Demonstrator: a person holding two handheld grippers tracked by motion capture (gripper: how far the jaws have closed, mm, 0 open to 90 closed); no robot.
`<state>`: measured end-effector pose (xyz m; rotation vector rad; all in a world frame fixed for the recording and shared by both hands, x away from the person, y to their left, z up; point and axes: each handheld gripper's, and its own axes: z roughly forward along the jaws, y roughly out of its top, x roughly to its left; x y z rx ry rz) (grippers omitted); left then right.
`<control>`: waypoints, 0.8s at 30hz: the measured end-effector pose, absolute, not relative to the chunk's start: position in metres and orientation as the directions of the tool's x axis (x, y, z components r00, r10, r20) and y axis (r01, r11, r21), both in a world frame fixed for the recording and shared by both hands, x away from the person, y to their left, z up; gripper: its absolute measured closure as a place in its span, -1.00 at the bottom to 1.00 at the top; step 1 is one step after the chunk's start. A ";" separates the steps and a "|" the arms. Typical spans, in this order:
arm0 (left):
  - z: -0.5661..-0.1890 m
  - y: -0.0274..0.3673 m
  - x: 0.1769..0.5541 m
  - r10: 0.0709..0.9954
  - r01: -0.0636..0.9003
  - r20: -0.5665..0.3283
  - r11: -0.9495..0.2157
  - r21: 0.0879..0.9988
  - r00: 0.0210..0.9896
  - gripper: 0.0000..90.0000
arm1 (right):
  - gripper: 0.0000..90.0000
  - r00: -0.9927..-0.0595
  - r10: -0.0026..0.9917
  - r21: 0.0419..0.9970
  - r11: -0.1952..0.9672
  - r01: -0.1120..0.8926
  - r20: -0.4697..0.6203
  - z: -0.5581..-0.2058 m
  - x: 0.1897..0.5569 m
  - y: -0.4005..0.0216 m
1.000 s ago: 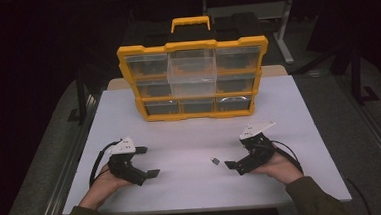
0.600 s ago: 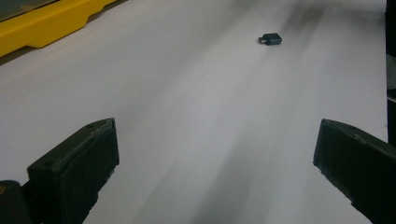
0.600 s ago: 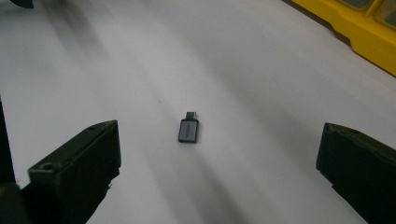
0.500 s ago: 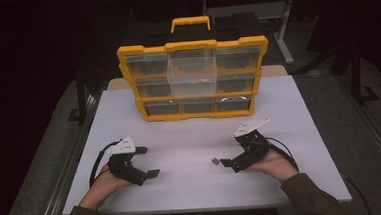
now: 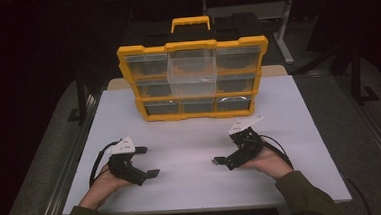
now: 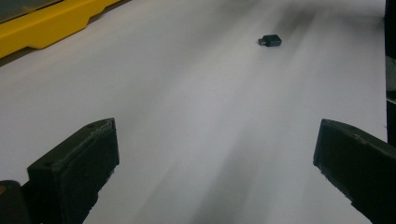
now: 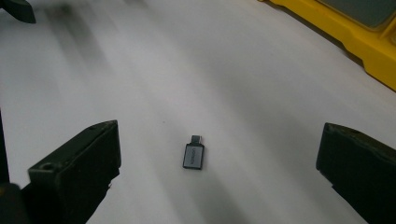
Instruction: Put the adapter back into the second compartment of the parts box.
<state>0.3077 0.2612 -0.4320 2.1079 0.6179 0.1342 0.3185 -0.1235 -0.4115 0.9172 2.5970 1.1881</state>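
A small dark USB adapter lies flat on the white tabletop, its metal plug pointing away. My right gripper is open, with a jaw on either side of the adapter and neither touching it. In the high view the right gripper rests low at the table's right front, and the adapter lies at its lower jaw tip. My left gripper is open and empty at the left front. From the left gripper, the adapter lies far ahead.
A yellow and black drawer organizer stands at the back of the table, with a clear middle drawer pulled out. Its yellow base shows at the edge of both gripper views. Dark floor surrounds the table.
My right gripper has moved left and slightly forward, so the adapter now lies between its open jaws. The left gripper has stayed where it was.
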 end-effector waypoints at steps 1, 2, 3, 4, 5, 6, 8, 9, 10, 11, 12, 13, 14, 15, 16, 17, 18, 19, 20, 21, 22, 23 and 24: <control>-0.432 0.261 0.308 0.477 0.378 -0.134 -0.464 0.801 0.869 -1.00 | -1.00 -0.804 0.583 0.725 0.502 0.471 0.118 -0.411 0.319 -0.123; -0.432 0.261 0.308 0.477 0.378 -0.134 -0.464 0.801 0.869 -1.00 | -1.00 -0.804 0.583 0.726 0.503 0.469 0.115 -0.411 0.319 -0.122; -0.432 0.261 0.308 0.476 0.378 -0.135 -0.463 0.801 0.869 -1.00 | -1.00 -0.805 0.582 0.728 0.503 0.466 0.113 -0.411 0.320 -0.121; -0.432 0.261 0.308 0.476 0.378 -0.134 -0.463 0.802 0.869 -1.00 | -1.00 -0.805 0.582 0.728 0.502 0.467 0.115 -0.411 0.320 -0.121; -0.432 0.261 0.308 0.477 0.378 -0.135 -0.462 0.802 0.869 -1.00 | -1.00 -0.805 0.582 0.728 0.501 0.467 0.116 -0.411 0.321 -0.120; -0.432 0.261 0.308 0.476 0.378 -0.134 -0.464 0.801 0.869 -1.00 | -1.00 -0.804 0.583 0.729 0.499 0.468 0.117 -0.411 0.321 -0.119; -0.432 0.261 0.308 0.475 0.378 -0.135 -0.462 0.802 0.869 -1.00 | -1.00 -0.807 0.580 0.732 0.501 0.462 0.113 -0.410 0.322 -0.118; -0.432 0.261 0.308 0.475 0.378 -0.135 -0.462 0.802 0.869 -1.00 | -1.00 -0.808 0.578 0.732 0.501 0.462 0.113 -0.410 0.322 -0.117; -0.432 0.261 0.308 0.476 0.379 -0.137 -0.461 0.802 0.869 -1.00 | -1.00 -0.807 0.579 0.732 0.500 0.463 0.114 -0.409 0.323 -0.116; -0.432 0.261 0.308 0.476 0.379 -0.137 -0.461 0.802 0.869 -1.00 | -1.00 -0.807 0.579 0.732 0.500 0.463 0.114 -0.409 0.323 -0.116; -0.432 0.261 0.308 0.476 0.379 -0.137 -0.461 0.803 0.869 -1.00 | -1.00 -0.808 0.578 0.733 0.500 0.461 0.114 -0.409 0.323 -0.115; -0.432 0.261 0.308 0.476 0.379 -0.137 -0.460 0.803 0.869 -1.00 | -1.00 -0.809 0.576 0.734 0.501 0.459 0.113 -0.409 0.324 -0.114; -0.432 0.261 0.308 0.476 0.379 -0.137 -0.460 0.803 0.869 -1.00 | -1.00 -0.809 0.576 0.734 0.501 0.459 0.113 -0.409 0.324 -0.114; -0.432 0.261 0.308 0.477 0.379 -0.137 -0.460 0.803 0.868 -1.00 | -1.00 -0.811 0.574 0.736 0.501 0.455 0.111 -0.409 0.325 -0.112; -0.432 0.261 0.308 0.477 0.379 -0.137 -0.460 0.803 0.868 -1.00 | -1.00 -0.811 0.574 0.736 0.501 0.456 0.112 -0.409 0.325 -0.111; -0.432 0.261 0.308 0.477 0.379 -0.137 -0.460 0.803 0.868 -1.00 | -1.00 -0.811 0.574 0.736 0.501 0.456 0.112 -0.409 0.325 -0.111; -0.432 0.261 0.308 0.477 0.379 -0.137 -0.459 0.803 0.868 -1.00 | -1.00 -0.812 0.573 0.738 0.500 0.453 0.111 -0.408 0.326 -0.109; -0.432 0.261 0.308 0.477 0.379 -0.137 -0.459 0.803 0.868 -1.00 | -1.00 -0.812 0.573 0.738 0.500 0.453 0.111 -0.408 0.326 -0.109; -0.432 0.261 0.308 0.477 0.379 -0.137 -0.458 0.804 0.868 -1.00 | -1.00 -0.812 0.573 0.737 0.501 0.454 0.111 -0.408 0.326 -0.109; -0.432 0.262 0.307 0.477 0.378 -0.137 -0.458 0.805 0.868 -1.00 | -1.00 -0.814 0.570 0.738 0.502 0.451 0.110 -0.407 0.327 -0.106; -0.432 0.262 0.307 0.477 0.378 -0.137 -0.458 0.805 0.868 -1.00 | -1.00 -0.816 0.568 0.739 0.503 0.448 0.108 -0.407 0.327 -0.105; -0.432 0.262 0.308 0.477 0.378 -0.137 -0.458 0.805 0.868 -1.00 | -1.00 -0.816 0.568 0.739 0.503 0.448 0.108 -0.407 0.327 -0.104; -0.432 0.262 0.307 0.478 0.379 -0.137 -0.457 0.805 0.867 -1.00 | -1.00 -0.817 0.566 0.740 0.504 0.446 0.108 -0.407 0.328 -0.103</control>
